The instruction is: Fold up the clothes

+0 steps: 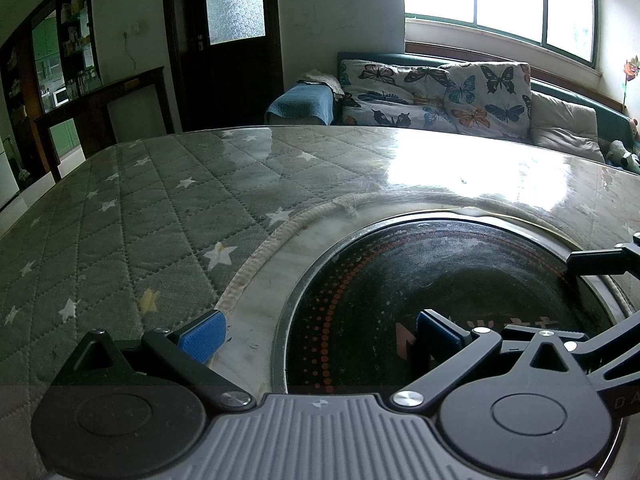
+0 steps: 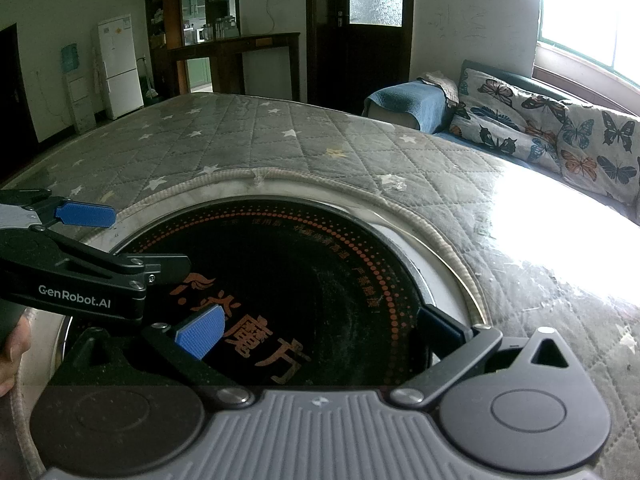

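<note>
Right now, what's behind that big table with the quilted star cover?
Behind the table a sofa with butterfly cushions stands under a bright window, beside a dark door. The table hides the floor and the sofa's base.

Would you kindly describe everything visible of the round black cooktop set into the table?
The cooktop is a round, glossy black disc with rings of orange dots and orange characters, dusty and smudged. A metal rim borders it, then a pale band and a braided cord edging where the grey star-quilted cover is cut away. It lies flat and bare; both open grippers hover over it.
</note>
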`<action>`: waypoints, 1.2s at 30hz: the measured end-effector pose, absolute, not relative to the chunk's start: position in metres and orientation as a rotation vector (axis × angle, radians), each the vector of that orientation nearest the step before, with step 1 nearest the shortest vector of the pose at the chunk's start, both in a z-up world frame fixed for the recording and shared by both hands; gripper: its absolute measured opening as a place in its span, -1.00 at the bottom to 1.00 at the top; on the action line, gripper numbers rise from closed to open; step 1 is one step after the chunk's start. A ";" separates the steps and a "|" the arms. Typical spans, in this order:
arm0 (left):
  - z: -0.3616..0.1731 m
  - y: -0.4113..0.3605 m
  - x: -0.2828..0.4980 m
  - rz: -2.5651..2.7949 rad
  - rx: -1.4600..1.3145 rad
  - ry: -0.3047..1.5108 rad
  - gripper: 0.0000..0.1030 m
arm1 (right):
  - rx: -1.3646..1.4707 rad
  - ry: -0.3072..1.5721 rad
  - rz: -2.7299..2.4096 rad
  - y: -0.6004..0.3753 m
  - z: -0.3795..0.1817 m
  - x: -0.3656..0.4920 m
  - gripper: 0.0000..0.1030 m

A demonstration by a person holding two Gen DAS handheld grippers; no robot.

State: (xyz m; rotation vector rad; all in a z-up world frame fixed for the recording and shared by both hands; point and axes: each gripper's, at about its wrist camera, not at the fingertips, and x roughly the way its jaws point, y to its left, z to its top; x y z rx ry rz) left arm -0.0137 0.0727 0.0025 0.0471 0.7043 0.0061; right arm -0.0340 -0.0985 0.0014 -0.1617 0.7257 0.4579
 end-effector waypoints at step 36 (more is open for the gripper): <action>0.007 0.062 -0.008 0.008 0.010 0.690 1.00 | -0.151 0.727 0.471 -0.101 0.003 -0.033 1.00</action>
